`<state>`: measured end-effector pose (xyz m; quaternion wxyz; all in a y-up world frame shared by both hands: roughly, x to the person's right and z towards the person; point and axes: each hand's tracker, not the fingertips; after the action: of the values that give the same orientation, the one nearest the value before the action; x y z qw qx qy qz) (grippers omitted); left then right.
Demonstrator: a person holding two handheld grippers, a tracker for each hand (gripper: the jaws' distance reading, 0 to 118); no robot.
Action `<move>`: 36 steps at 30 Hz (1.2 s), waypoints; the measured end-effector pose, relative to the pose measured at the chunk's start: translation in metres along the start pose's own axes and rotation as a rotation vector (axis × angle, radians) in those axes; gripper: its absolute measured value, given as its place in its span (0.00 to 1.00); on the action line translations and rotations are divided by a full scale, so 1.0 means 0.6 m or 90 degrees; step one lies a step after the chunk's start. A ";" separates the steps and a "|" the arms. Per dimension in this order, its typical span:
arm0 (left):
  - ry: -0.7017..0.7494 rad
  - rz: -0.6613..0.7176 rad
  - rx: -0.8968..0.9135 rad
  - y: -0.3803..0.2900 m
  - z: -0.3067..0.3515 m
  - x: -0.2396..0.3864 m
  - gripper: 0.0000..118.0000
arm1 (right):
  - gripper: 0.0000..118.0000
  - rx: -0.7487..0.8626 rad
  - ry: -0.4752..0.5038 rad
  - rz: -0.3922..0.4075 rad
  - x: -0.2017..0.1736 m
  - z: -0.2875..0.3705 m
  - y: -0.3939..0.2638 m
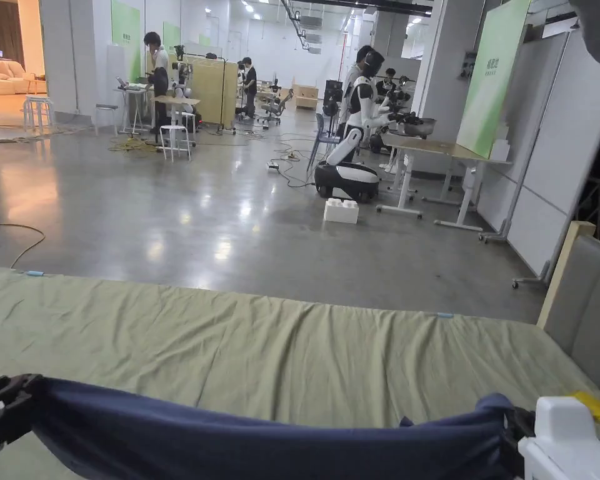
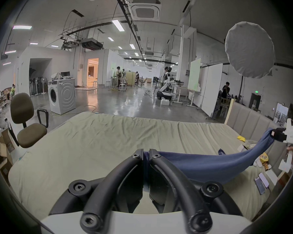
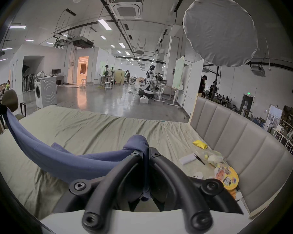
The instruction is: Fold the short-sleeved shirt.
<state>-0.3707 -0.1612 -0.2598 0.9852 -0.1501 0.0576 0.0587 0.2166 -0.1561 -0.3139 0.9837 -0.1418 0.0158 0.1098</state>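
Observation:
A navy blue shirt [image 1: 261, 440] hangs stretched between my two grippers above the bed's green sheet [image 1: 280, 350]. My left gripper [image 1: 11, 406] at the lower left is shut on one end of the cloth. My right gripper [image 1: 517, 431] at the lower right is shut on the other end. In the left gripper view the black jaws [image 2: 146, 155] pinch the blue cloth [image 2: 210, 166], which sags toward the right gripper [image 2: 276, 136]. In the right gripper view the jaws [image 3: 146, 152] clamp a bunched fold of the shirt [image 3: 66, 161], and the cloth runs up to the left gripper [image 3: 0, 109].
A padded grey headboard [image 1: 589, 306] bounds the bed's right side. Snack packets [image 3: 227, 177], a yellow item [image 3: 200, 144] and phones [image 2: 262, 182] lie near it. An office chair [image 2: 26, 119] and a washing machine [image 2: 62, 96] stand left of the bed. People and a white robot [image 1: 358, 125] are far off.

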 end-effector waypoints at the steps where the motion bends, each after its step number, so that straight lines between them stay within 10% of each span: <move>1: 0.002 0.008 0.001 -0.008 0.018 -0.002 0.05 | 0.04 -0.007 0.006 0.013 -0.003 0.017 -0.009; 15: -0.001 0.035 -0.142 -0.167 0.190 -0.013 0.05 | 0.04 -0.142 0.041 0.078 -0.020 0.186 -0.154; 32: 0.009 0.008 -0.455 -0.408 0.063 0.011 0.05 | 0.06 -0.393 0.066 0.072 -0.059 0.118 -0.384; 36: 0.033 0.041 -0.449 -0.405 0.051 0.014 0.18 | 0.42 -0.399 0.064 0.059 -0.050 0.113 -0.382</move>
<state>-0.3273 -0.3813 -0.1616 0.8687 -0.4806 0.0632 0.1024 0.2377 -0.3578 -0.1840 0.8841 -0.4420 0.0362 0.1470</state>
